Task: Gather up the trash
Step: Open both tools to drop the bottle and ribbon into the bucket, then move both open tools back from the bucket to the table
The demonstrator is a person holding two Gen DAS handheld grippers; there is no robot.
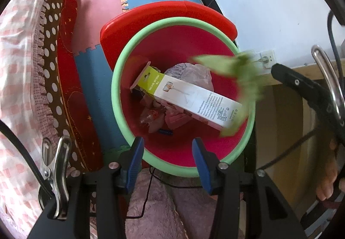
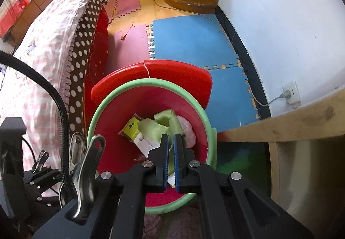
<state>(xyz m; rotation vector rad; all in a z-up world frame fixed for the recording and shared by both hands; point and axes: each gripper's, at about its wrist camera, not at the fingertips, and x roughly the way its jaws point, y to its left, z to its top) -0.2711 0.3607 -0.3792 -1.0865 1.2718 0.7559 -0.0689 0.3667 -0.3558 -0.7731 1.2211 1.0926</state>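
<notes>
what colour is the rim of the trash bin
Light green, around a red inside; the rim shows best in the left wrist view.

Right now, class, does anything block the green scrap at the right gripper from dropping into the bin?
Nothing visible does. The green scrap sits over the open mouth of the bin, with the red lid tipped back behind the rim. The box inside lies lower.

Counted in view: one red bin with green rim, one red lid behind it, one long white-and-green carton, one green cloth, one crumpled pink wrapper, one wall socket, two grippers.
</notes>
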